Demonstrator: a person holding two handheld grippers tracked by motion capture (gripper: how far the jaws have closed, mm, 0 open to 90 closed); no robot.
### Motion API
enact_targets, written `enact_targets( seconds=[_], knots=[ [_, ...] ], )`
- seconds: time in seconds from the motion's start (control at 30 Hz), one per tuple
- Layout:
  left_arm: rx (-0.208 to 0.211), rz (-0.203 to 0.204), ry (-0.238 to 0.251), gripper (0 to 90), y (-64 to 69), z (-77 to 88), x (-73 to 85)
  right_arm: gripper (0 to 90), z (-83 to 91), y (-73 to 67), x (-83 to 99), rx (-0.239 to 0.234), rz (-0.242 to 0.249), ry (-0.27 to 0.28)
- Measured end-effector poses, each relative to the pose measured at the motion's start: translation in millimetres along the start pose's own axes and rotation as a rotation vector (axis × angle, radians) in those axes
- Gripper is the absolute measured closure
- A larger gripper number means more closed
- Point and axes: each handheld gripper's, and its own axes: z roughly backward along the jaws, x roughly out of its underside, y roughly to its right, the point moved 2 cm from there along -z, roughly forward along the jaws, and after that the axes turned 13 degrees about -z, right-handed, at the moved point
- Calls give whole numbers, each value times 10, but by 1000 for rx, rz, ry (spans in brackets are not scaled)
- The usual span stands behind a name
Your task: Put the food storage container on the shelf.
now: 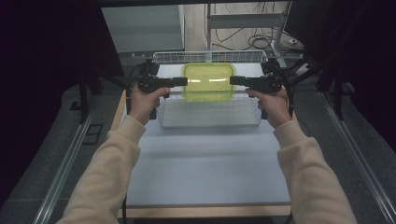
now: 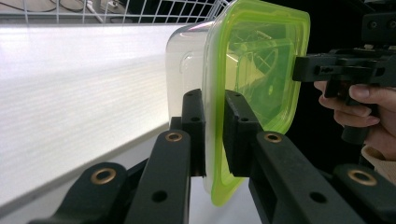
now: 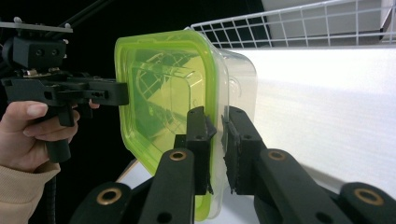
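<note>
Box: one clear box (image 1: pixel 208 91) with a green lid (image 1: pixel 208 80), held up over the wire basket (image 1: pixel 210 116).
Inside the box: can't tell, looks like nothing.
Left gripper (image 1: pixel 183 81): pinched tight on the lid's left rim.
Right gripper (image 1: pixel 234 80): pinched tight on the lid's right rim.
Basket: one, on the white table (image 1: pixel 205 163), nothing seen in it.
Count: two grippers, one box, one basket.

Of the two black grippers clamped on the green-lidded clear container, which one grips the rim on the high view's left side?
The left gripper: it pinches the green-lidded clear plastic container there; the right gripper pinches the opposite rim.
</note>
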Motion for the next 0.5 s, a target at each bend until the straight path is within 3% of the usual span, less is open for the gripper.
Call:
enact_targets(
  seconds=[0.13, 0.5],
  knots=[
    [-14, -10, -10, 806, -55, -29, -54, 813, -39, 29, -68, 4, -13, -5],
    [-32, 34, -21, 803, -221, -159, -144, 810, -184, 140, -274, 23, -59, -5]
  ],
)
